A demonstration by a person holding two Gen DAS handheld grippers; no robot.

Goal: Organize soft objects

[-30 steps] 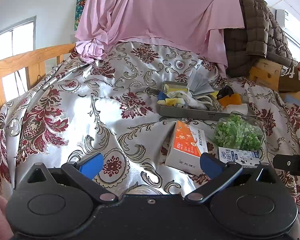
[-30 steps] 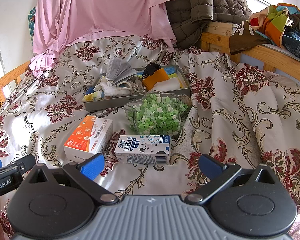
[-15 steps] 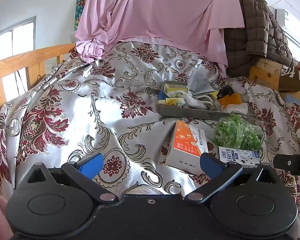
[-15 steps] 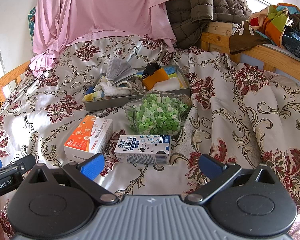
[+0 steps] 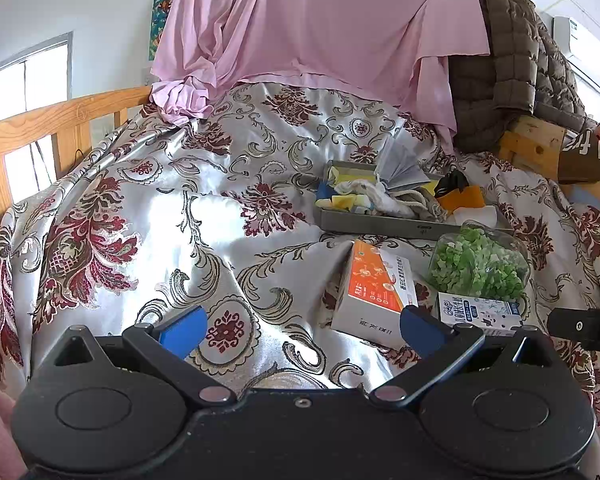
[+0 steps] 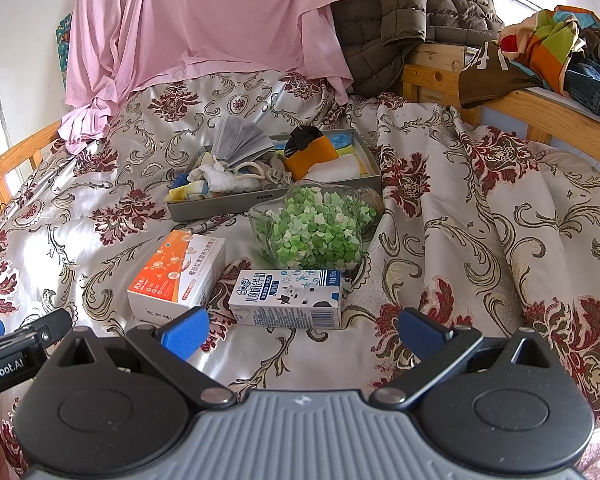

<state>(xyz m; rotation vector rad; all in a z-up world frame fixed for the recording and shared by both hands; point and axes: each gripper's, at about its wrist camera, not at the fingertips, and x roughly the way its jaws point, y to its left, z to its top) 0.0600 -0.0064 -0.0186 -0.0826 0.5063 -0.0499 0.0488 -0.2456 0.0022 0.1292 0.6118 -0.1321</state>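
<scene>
left gripper (image 5: 300, 330) wide open, empty | right gripper (image 6: 302, 330) wide open, empty

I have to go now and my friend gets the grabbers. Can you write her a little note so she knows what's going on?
Left gripper: open, empty, above the bedspread.
Right gripper: open, empty, just short of the milk carton.
Grey tray holds masks, cloths and an orange piece.
Orange box and bowl of green bits sit in front of it.
Nothing is picked up yet; the sorting remains.
</scene>
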